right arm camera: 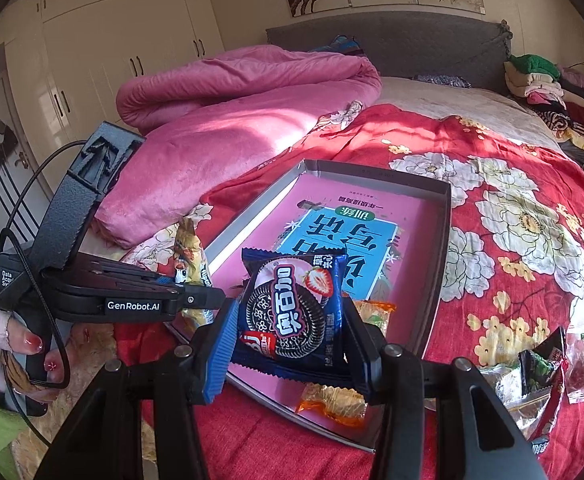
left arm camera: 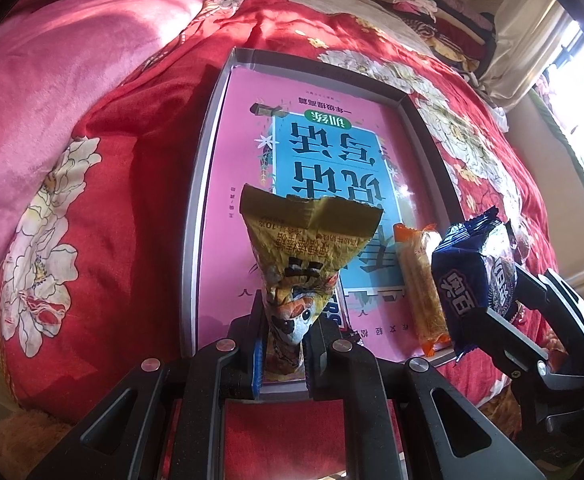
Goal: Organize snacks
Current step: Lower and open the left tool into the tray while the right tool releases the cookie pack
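Observation:
My left gripper [left arm camera: 284, 344] is shut on a yellow snack packet [left arm camera: 303, 248] and holds it upright over the near end of a grey shallow box [left arm camera: 208, 128] lined with a pink book. An orange wrapped snack [left arm camera: 421, 284] lies in the box's near right corner. My right gripper [right arm camera: 288, 340] is shut on a dark blue cookie packet [right arm camera: 292, 312] with a strawberry picture, held above the box's [right arm camera: 443, 240] near edge. The orange snack [right arm camera: 331, 400] shows beneath it. The left gripper [right arm camera: 196, 300] with its yellow packet [right arm camera: 190, 252] appears at the left of the right wrist view.
The box rests on a red floral quilt [right arm camera: 511, 220] on a bed. A rolled pink blanket [right arm camera: 232, 92] lies to the left. Several loose snack wrappers [right arm camera: 543, 368] lie on the quilt at the right. Folded clothes [right arm camera: 543, 76] are stacked by the headboard. A person's hand [right arm camera: 12, 340] grips the left handle.

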A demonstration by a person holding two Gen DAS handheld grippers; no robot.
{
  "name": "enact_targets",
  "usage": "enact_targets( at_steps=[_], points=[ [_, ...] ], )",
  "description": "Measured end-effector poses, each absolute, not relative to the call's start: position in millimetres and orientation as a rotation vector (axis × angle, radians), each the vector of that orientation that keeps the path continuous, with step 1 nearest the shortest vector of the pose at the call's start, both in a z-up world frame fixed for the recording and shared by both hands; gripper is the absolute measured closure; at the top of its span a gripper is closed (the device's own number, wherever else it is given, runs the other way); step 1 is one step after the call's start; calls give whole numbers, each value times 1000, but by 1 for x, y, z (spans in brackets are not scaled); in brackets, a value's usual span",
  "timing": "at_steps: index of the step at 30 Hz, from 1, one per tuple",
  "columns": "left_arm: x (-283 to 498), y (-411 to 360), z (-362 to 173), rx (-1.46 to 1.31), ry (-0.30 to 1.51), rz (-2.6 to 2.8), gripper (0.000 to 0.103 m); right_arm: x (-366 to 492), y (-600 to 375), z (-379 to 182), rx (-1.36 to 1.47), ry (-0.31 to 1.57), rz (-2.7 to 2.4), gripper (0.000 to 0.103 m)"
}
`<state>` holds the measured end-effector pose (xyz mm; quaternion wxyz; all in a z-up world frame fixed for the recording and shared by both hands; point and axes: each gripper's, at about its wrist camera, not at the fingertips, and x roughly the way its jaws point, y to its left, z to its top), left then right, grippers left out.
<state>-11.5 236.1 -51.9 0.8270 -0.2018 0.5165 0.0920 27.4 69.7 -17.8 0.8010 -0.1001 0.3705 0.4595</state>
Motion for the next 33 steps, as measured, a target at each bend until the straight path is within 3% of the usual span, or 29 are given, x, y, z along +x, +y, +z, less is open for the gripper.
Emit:
enact_targets(
  at_steps=[33],
  points=[
    [-6, 234, -55, -434, 1085, 165, 88, 26, 81, -49, -313, 868, 977, 51]
  ],
)
